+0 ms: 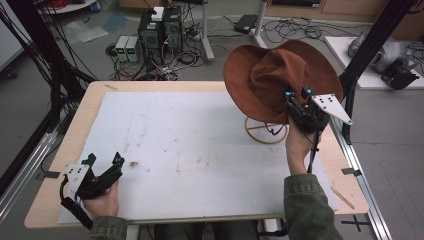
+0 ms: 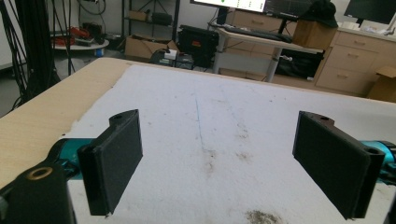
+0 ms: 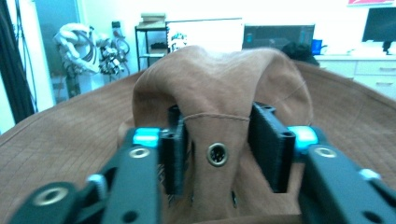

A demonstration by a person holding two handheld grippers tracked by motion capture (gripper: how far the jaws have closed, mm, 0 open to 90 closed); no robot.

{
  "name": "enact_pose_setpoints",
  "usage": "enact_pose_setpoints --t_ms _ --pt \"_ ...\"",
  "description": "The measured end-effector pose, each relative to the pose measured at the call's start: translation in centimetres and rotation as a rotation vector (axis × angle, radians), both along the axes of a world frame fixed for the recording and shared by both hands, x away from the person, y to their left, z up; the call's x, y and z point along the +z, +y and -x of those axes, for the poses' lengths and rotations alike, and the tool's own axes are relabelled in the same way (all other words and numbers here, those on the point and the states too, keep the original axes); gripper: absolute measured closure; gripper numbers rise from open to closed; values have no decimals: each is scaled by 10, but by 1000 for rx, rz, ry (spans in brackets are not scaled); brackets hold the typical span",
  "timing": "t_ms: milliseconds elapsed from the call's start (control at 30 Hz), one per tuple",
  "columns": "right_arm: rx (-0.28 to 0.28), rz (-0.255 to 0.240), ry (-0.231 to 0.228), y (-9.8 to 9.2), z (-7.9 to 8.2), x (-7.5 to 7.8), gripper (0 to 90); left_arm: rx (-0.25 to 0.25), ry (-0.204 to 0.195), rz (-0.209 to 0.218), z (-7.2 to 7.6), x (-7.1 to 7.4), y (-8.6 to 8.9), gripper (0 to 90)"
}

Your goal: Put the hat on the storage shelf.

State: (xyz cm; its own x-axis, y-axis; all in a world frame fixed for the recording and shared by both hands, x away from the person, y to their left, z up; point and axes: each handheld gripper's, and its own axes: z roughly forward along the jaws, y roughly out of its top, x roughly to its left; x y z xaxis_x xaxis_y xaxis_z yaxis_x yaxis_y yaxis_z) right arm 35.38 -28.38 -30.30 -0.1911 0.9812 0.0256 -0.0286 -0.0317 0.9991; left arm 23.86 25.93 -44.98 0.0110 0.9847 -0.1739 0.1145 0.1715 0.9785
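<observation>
Aloft, right claw [image 1: 298, 94] pinching brown hat [image 1: 265, 75] crown.

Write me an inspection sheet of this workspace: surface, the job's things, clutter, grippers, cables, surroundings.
Surface: wooden table under a white mat with brown stains.
Job's things: brown hat held up off the table; wooden ring stand on the mat beneath it.
Clutter: nothing seen beyond a small crumb patch.
Grippers: right gripper clamped on the hat's crown; left gripper open, low over the mat.
Cables: tangled on the floor behind the table.
Surroundings: computer towers, desks, drawers.
</observation>
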Motion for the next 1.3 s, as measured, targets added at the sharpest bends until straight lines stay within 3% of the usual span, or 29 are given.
enact_pose_setpoints --t_ms 167,300,567,800,1000,1300 --pt "-42 -22 -16 2 3 1 262 1 -5 1 0 0 0 161" --pt "-50 -35 -36 2 5 1 118 -1 -4 -1 0 1 0 161" --pt "-94 -19 -93 1 17 6 96 1 -8 -9 1 1 -1 161" --pt "-132 -24 -140 -8 34 6 97 -5 -20 -41 2 4 -5 161" --pt "-163 -26 -166 -18 51 9 97 3 -46 -57 4 7 -7 161" --pt "-152 -2 -186 -24 80 13 97 7 -71 -78 7 10 -8 161"
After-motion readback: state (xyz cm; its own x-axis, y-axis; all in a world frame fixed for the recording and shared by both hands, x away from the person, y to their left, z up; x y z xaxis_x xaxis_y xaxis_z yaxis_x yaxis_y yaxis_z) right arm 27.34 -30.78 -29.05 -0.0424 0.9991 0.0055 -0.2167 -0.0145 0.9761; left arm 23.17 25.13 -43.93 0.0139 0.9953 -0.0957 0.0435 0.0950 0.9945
